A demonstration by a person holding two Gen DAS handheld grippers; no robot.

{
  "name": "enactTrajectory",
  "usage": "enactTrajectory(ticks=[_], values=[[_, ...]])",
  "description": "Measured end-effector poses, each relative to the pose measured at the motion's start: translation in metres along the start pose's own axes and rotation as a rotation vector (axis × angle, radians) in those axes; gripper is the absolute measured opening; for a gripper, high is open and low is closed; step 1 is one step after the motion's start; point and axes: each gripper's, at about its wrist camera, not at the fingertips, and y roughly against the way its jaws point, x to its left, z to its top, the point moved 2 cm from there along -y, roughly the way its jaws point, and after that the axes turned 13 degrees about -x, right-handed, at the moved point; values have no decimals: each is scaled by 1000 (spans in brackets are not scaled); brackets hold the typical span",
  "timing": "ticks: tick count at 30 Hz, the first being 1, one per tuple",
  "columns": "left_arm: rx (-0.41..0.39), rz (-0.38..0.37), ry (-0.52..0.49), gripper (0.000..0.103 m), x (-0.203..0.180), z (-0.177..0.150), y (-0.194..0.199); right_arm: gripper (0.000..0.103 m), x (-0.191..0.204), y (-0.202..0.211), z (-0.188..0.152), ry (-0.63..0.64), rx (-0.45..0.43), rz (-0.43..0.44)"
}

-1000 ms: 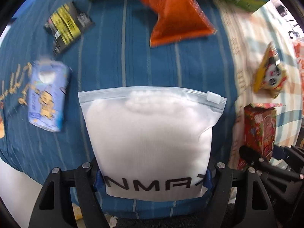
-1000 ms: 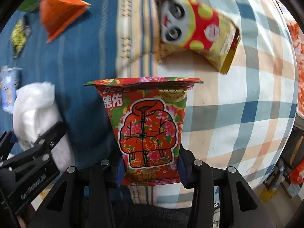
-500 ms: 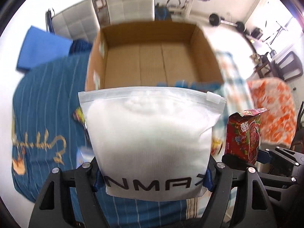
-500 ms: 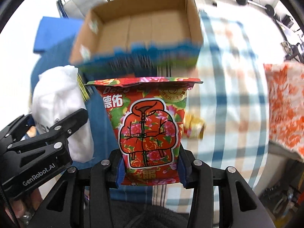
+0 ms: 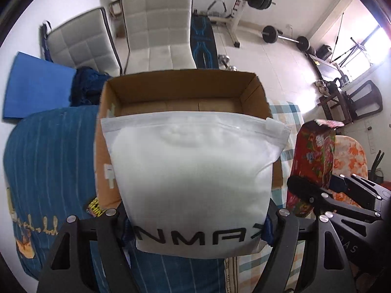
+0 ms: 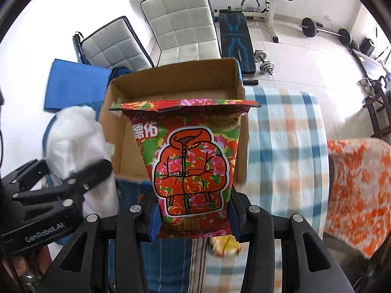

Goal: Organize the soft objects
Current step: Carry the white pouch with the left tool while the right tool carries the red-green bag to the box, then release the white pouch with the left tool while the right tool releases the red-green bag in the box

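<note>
A: We've got both loaded. Left gripper (image 5: 195, 224) is clamped on the bottom edge of the white zip bag (image 5: 193, 171), right gripper (image 6: 193, 217) is clamped on the bottom of the red flowered packet (image 6: 190, 161). Both held upright, off the bed.

B: And the cardboard box (image 5: 251, 90)?

A: Right ahead of both, open top, sitting on the bedding; the part of its floor we can see is bare. In the left view the bag covers the near wall; in the right view the packet stands in front of the opening.

B: So the step is the drop into the box. How do we do it clean?

A: We'd say carry each one past the near wall first, so the whole item is over the opening before the jaws part. The bag is wide, nearly box width from here, so we keep it centred between the side walls.

B: Both at once?

A: Risky. The grippers are close, the right one (image 5: 317, 195) shows just beside the bag. Probably better one after the other, bag flat first, packet next to it.

B: Handling?

A: Both look soft and floppy, held low, tops free. Tip forward gently, or they fold over the rim.
</note>
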Motion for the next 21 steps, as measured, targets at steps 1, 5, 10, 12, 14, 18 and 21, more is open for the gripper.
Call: enactTrajectory(ticks=[1,5,10,12,14,18,21], values=[[16,3,15,75,2,11,-14,46,-4,-15,8,2,4,-10],[91,12,41,75,11,39,-56,46,-12,-72,29,-6,53,-15],[203,-29,98,75,22,65,-112,46,-22,-150,43,8,130,-60],[249,-41,102,75,23,76,-140,46,-21,-174,45,14,170,-68],[277,-47,90,76,22,81,-155,46,-22,-196,45,28,195,-83],[331,-69,99,76,24,91,-190,46,-25,-234,48,28,238,-97],[365,-94,95,76,19,93,-204,46,-21,-247,52,28,248,-94]])
